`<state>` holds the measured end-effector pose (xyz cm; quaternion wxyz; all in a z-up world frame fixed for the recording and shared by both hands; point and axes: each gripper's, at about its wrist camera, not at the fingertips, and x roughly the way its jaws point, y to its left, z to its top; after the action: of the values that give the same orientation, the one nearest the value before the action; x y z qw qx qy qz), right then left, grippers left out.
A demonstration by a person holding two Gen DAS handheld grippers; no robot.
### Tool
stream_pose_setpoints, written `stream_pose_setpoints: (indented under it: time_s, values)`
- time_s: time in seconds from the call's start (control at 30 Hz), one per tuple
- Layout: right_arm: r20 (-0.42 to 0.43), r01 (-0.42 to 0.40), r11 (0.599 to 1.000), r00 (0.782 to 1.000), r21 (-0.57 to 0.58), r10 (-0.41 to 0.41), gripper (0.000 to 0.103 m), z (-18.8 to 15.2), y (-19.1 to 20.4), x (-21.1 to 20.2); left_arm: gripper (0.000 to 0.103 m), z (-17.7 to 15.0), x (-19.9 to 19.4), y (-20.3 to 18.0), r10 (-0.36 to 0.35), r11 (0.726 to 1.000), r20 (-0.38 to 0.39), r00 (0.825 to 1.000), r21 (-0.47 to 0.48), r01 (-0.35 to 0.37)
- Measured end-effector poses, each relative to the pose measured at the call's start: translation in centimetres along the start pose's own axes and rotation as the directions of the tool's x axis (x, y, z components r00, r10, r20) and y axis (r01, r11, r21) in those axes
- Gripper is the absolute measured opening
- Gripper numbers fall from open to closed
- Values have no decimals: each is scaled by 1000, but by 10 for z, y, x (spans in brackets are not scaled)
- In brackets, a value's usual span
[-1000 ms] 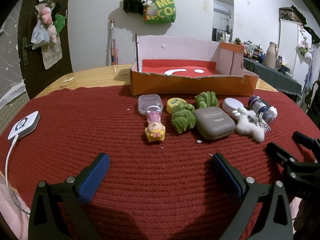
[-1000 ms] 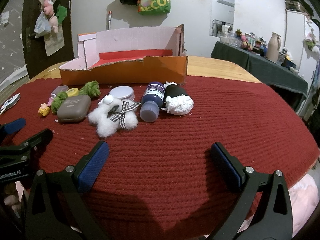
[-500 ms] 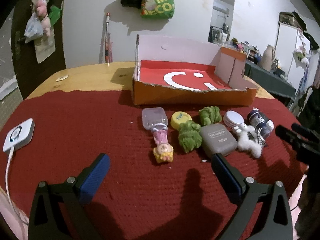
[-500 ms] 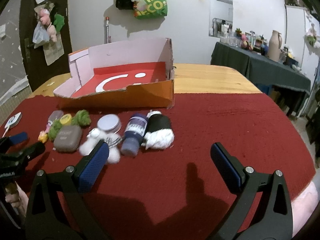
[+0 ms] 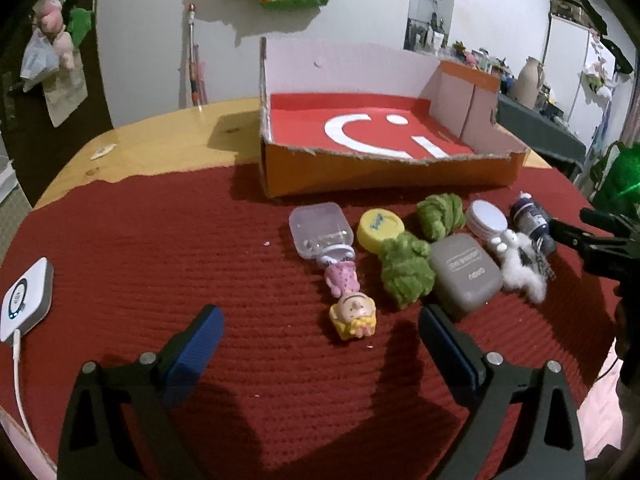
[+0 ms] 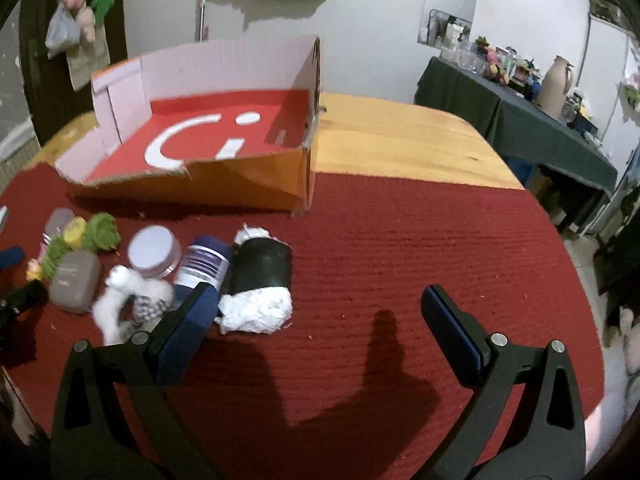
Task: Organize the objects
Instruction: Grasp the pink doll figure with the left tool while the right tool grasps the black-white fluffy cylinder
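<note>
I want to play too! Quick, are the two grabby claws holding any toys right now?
Left gripper: open, holding nothing, above the red cloth.
Right gripper: open, holding nothing.

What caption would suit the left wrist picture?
Open left gripper hovers over red mat, small items lined before an empty orange box.

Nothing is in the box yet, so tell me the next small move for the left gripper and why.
Probably ease the left hand-held gripper forward and down over the doll figure. Both grippers are open and hold nothing, the orange box is empty, and the doll lies nearest, almost between the left one's fingers.
</note>
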<state>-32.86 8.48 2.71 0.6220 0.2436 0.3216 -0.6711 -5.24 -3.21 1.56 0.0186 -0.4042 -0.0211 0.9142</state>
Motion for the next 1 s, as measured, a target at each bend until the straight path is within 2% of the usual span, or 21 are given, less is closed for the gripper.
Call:
stream_pose_setpoints:
  time_s: [0.27,0.43,0.7,1.0]
  values:
    - [-46,-1,998,999,-63,-1,103,4,6,11,99,9,9,-2,5,999,-37,999,46,-3]
    - [-72,-44,995,997,-90,38,103,7,9,16,98,14,13,-1,2,999,-47,999,49,0]
    - [-111,-144,988,984,-58,137,99,10,2,24,90,17,14,2,2,999,-46,999,42,0]
    - [-112,-158,986,982,-55,151,99,9,1,24,85,13,7,10,8,999,-58,998,51,-5]
